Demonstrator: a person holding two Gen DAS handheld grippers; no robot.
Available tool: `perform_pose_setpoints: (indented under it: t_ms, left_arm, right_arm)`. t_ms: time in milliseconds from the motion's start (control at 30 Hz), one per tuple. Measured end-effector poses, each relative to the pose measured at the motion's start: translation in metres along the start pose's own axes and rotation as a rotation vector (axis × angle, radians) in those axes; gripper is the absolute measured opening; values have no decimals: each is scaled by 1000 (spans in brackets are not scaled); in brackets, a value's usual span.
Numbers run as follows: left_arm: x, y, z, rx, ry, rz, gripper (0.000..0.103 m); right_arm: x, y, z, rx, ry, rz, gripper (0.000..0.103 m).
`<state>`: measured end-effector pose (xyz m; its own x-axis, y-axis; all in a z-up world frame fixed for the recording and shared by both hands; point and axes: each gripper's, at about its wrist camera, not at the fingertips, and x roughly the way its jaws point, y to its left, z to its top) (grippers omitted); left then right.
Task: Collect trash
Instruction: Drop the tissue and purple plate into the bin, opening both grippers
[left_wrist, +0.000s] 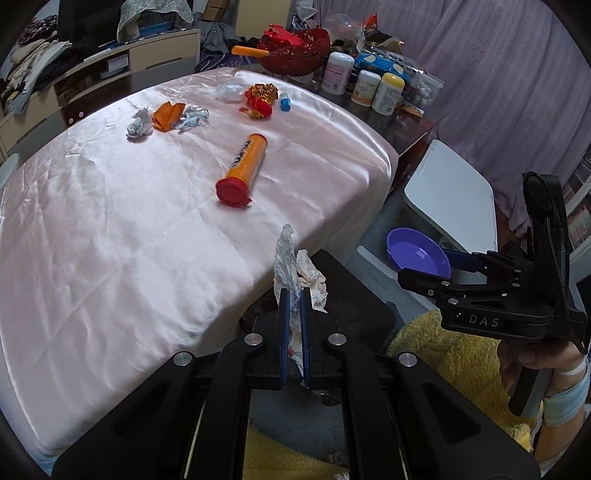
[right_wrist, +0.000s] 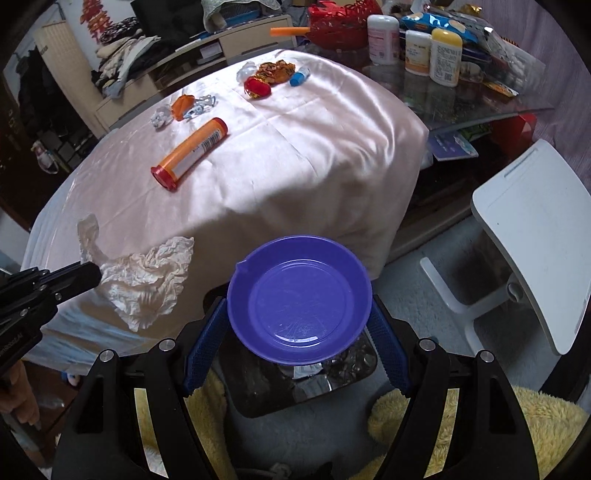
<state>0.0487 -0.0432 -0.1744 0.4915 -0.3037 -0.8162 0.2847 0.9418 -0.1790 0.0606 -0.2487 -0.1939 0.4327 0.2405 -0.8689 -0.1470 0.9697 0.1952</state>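
Currently left gripper (left_wrist: 294, 314) is clamped tight on a crumpled tissue (left_wrist: 295, 273), jaws nearly touching with the paper pinched between the blue pads. Most of the wad sticks out past the tips, over the near table edge. Right gripper (right_wrist: 298, 325) holds a purple plastic plate (right_wrist: 298, 301) across its width, pads on opposite rims, plate roughly level.

Black trash bin (right_wrist: 314, 380) sits right below the plate, on the floor beside the table, some scraps already in it. Both loads look close to the drop.

Handling: tissue is light and soft, no crush risk, but it may cling to the pads on release. Plate is stiff, smooth, light; a rim grip can slip if tilted.

Left on the pink satin tablecloth (left_wrist: 110, 221):
- orange tube (left_wrist: 242, 170) with red cap, lying on its side mid-table. Rigid, will roll; grab across the body.
- white paper wad (left_wrist: 139, 123), orange wrapper (left_wrist: 168, 115), pale blue-white scrap (left_wrist: 194, 117), clustered far left.
- red and gold wrappers (left_wrist: 260, 99), clear plastic (left_wrist: 229, 91), small blue item (left_wrist: 285, 101) at far edge.

Cloth is slick, so light bits may slide when nudged.

Obstacles: white chair (right_wrist: 535, 240) to the right of the bin, bottles (right_wrist: 445, 55) and red basket (left_wrist: 295, 46) beyond the cloth. Not trash, I'd guess.
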Motion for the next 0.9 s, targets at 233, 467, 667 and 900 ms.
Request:
perform_pose_setpoints:
  t_ms: [233,467,667,900]
  left_arm:
    - [50,-9,-20,-11,103,-33,4]
    - [92,-8,-37,-38,205,-56,4]
    - [117,-13,-41,-35,272,-54,6]
    - [125,-15,-38,-37,290,-52,22]
  right_arm:
    - [17,-16,-13,39,76,4,76]
    - [33,-23,-17,54,121,20,76]
    - [47,-25,-18,64,156,38,76]
    - [57,-33,-13,112,169,87,78]
